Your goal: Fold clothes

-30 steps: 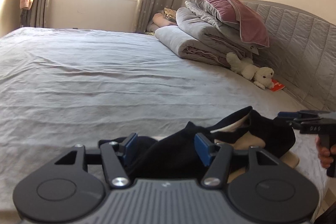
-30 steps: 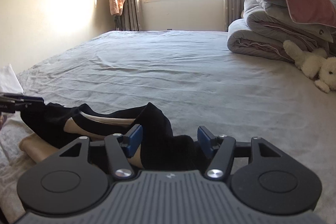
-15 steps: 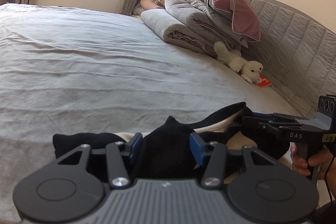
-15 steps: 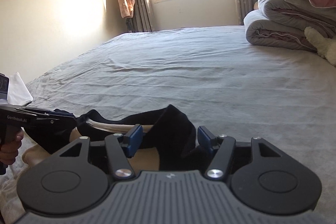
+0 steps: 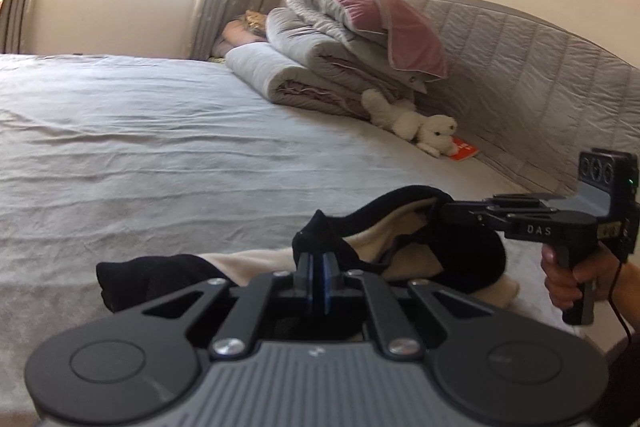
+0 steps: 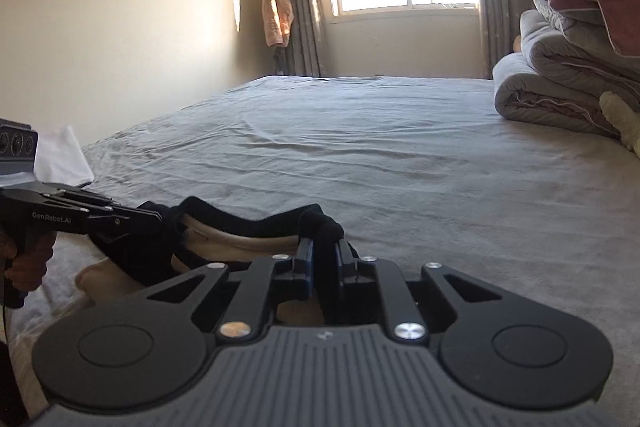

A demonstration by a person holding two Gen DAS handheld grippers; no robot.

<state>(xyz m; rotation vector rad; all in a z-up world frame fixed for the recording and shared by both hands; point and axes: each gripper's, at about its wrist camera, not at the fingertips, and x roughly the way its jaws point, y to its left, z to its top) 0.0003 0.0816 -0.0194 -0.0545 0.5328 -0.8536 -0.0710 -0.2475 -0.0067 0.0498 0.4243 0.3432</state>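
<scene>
A black garment with a cream lining (image 5: 460, 255) lies crumpled at the near edge of the grey bed (image 5: 160, 147). My left gripper (image 5: 316, 269) is shut on a raised black fold of it. In the same view my right gripper (image 5: 438, 211), held by a hand, bites the garment's right end. In the right wrist view the garment (image 6: 240, 223) stretches between both tools. The jaws of my right gripper (image 6: 323, 255) are closing, with bunched black fabric pinched between the pads. My left gripper (image 6: 160, 217) grips the far left end.
Folded quilts (image 5: 320, 67) with a pink pillow (image 5: 380, 27) are stacked against the padded headboard (image 5: 540, 87). A white plush toy (image 5: 420, 127) and a red booklet (image 5: 464, 149) lie beside them. A white cloth (image 6: 60, 155) sits at the bed's left corner.
Both grippers stood open around the garment's folds and have now closed on the black fabric, the left one first. The cloth between them is pulled up a little.
</scene>
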